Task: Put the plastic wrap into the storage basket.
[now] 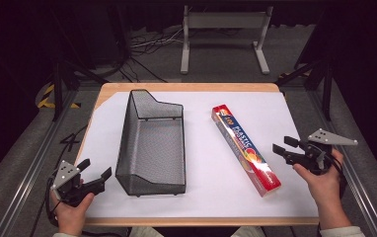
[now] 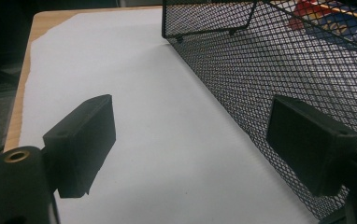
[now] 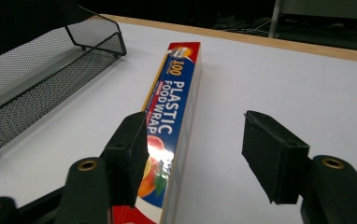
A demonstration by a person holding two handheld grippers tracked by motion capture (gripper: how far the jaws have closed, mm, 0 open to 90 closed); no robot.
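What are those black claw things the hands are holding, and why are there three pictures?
They are grabbing tools. A person holds one in each hand: the left gripper and the right gripper. Both are open and hold nothing. One picture is taken from above the table. The other two come from small cameras riding on each tool, looking along its black jaws. On the white sheet covering the wooden table sit a black wire mesh basket and a long red and blue box of plastic food wrap, lying flat beside the basket.
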